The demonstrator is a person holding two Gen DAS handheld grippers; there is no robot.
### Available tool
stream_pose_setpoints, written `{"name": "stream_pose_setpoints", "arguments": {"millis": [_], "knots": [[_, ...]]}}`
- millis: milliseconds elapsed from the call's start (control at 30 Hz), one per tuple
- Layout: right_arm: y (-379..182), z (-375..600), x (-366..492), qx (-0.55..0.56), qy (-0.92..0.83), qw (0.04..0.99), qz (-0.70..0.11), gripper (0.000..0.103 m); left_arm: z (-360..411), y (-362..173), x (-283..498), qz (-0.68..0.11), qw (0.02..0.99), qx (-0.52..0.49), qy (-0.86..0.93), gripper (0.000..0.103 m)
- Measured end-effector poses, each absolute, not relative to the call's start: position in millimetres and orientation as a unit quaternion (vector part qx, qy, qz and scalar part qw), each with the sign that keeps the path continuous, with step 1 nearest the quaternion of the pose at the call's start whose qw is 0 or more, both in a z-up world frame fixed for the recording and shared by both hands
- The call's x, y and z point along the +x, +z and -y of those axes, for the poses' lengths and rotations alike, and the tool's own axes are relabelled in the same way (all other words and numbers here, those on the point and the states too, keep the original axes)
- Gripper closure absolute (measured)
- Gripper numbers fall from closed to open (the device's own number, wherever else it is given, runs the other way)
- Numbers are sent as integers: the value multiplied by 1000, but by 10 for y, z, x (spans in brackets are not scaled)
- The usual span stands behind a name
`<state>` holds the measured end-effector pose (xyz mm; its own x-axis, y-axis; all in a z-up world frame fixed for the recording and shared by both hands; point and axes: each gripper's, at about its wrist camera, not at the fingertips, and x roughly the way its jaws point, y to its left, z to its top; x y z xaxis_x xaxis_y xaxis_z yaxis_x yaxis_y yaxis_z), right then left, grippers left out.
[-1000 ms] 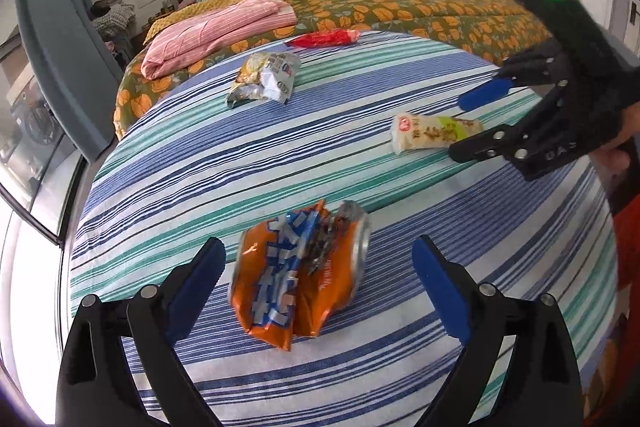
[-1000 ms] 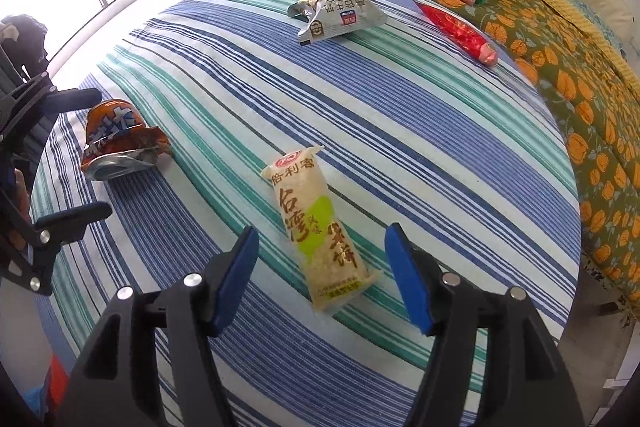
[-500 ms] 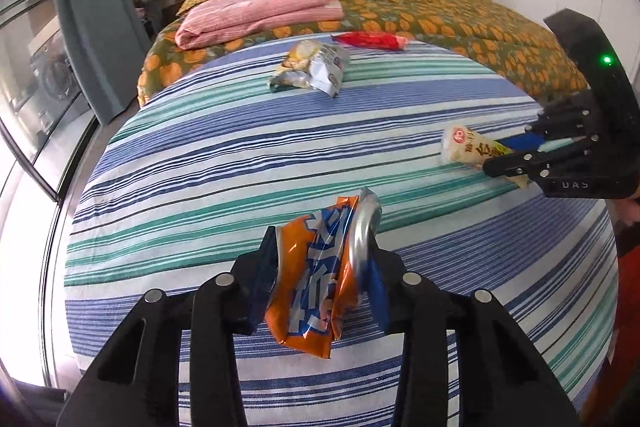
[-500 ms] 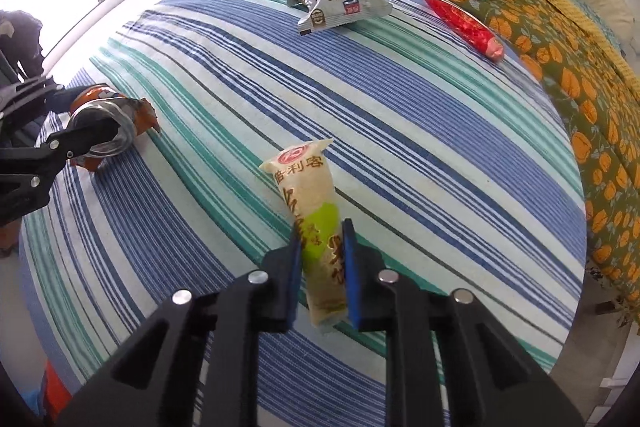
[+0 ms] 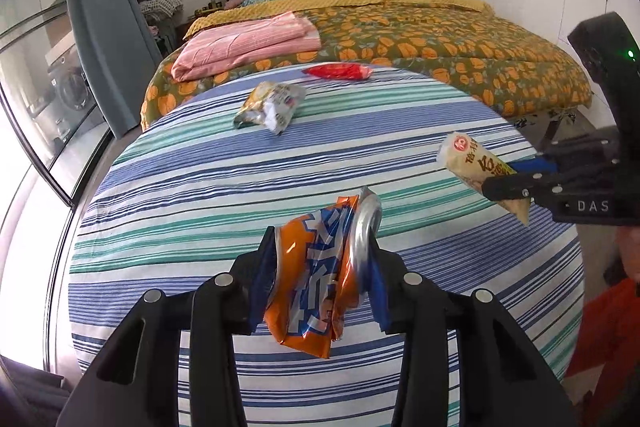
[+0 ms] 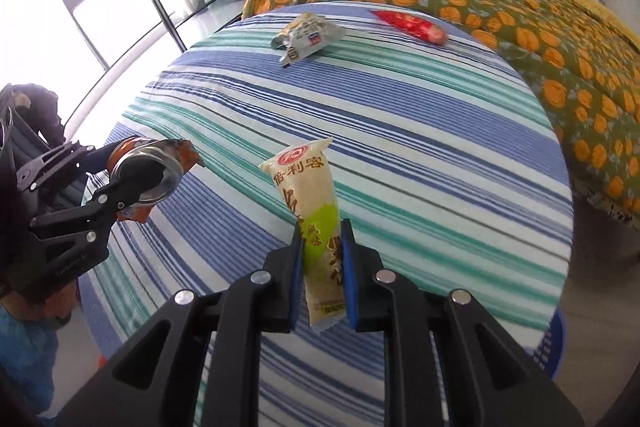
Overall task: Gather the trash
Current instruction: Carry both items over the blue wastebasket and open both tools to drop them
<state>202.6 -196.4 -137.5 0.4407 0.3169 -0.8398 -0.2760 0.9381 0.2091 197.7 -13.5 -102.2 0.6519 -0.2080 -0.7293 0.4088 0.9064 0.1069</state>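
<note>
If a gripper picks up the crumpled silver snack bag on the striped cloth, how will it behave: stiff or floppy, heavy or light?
The silver snack bag looks creased and torn open, so it will probably flop and crush between the pads. It lies rather flat, so it is likely light. Its foil looks glossy, so it may slip.

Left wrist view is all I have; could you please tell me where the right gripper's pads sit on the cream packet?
Observer: The right gripper is shut on the cream packet, pinching its lower half at the green patch.
Operator: Thanks; is a bin nearby?
Observer: Something blue, perhaps a basket, shows beyond the striped cloth's near right edge.
Operator: And my can?
Observer: The left gripper holds the crushed can, its silver end facing the right camera.
</note>
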Motion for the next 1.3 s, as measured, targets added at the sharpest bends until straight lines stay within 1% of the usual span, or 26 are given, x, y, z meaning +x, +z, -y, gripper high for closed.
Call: {"name": "stream_pose_setpoints", "arguments": {"millis": [400, 567, 667, 833, 1000, 1167, 1300], "knots": [[-1151, 2954, 1367, 80, 133, 868, -471, 87, 1106, -855, 1732, -372, 891, 134, -225, 63], [-1193, 3522, 1078, 102, 97, 874, -465, 86, 1654, -862, 1567, -390, 870, 112, -280, 62], [-1321, 3980, 942, 118, 54, 872, -472, 86, 2038, -917, 1418, -403, 852, 103, -318, 61], [-1721, 4778, 810, 156, -13, 852, -500, 86, 2805, -1208, 1174, -431, 819, 98, -366, 57], [-2084, 5254, 831, 185, -37, 833, -520, 86, 3441, -1666, 1098, -468, 790, 101, -383, 54], [-2463, 5513, 950, 203, -33, 811, -547, 86, 3820, -2137, 1179, -488, 782, 108, -372, 51], [-2681, 5596, 1064, 203, -34, 804, -557, 84, 4018, -2401, 1280, -492, 783, 123, -359, 48]]}}
